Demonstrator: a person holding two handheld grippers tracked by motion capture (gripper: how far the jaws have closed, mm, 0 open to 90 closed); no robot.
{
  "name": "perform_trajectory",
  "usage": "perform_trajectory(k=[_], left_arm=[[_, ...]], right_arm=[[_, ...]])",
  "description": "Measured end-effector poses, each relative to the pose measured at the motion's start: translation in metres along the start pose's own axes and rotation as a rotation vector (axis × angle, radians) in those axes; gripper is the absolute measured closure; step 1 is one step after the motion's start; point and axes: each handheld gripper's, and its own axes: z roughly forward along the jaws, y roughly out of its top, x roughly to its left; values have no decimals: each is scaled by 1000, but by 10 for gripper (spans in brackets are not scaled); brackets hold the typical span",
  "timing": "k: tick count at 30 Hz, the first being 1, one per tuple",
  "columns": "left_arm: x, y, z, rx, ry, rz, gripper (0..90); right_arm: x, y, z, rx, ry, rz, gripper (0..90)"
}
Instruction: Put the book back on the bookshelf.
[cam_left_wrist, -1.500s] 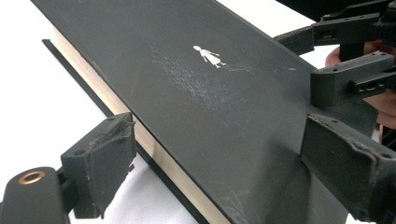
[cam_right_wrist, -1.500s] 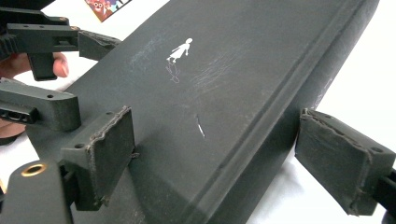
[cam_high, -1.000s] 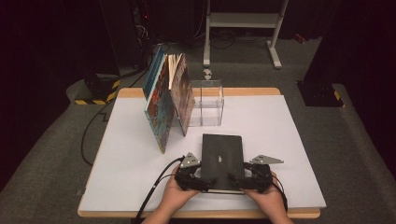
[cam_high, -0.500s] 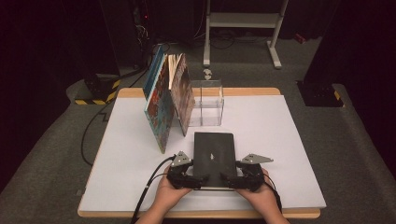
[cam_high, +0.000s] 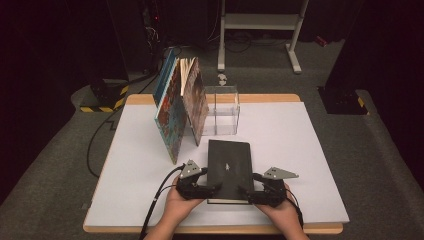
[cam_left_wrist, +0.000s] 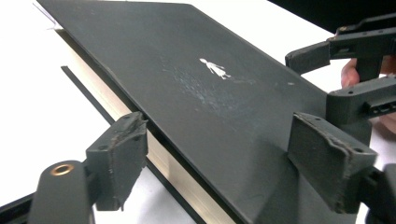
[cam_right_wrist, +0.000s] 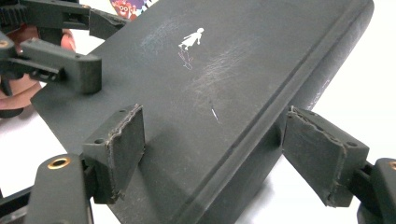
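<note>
The table (cam_high: 310, 150) bears a black book (cam_high: 229, 169) lying flat, just in front of the leaning picture books (cam_high: 180, 107) and clear box (cam_high: 221, 110). The black book's long axis runs away from the person. The left gripper (cam_high: 212, 188) and right gripper (cam_high: 245, 192) straddle its near corners from either side, equally close. Both jaws have just been closing around the book's edges; pads look not yet pressed.

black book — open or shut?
Shut. The black book has its cover flat over the page block, which shows as an edge in the left gripper view; it lies on the table.
</note>
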Motion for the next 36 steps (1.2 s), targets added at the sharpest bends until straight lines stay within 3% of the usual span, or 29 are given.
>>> perform_trajectory(k=[11, 19, 22, 36], left_arm=[[6, 26, 10, -3, -34, -39, 315], [10, 37, 23, -2, -22, -54, 384], [10, 39, 25, -5, -18, -52, 420], [15, 39, 31, 26, -22, -56, 431]], right_arm=[[-2, 1, -3, -13, 19, 9, 212], [-2, 1, -4, -21, 22, 9, 214], [-2, 1, -4, -22, 22, 10, 214], [-3, 0, -2, -19, 29, 10, 211]])
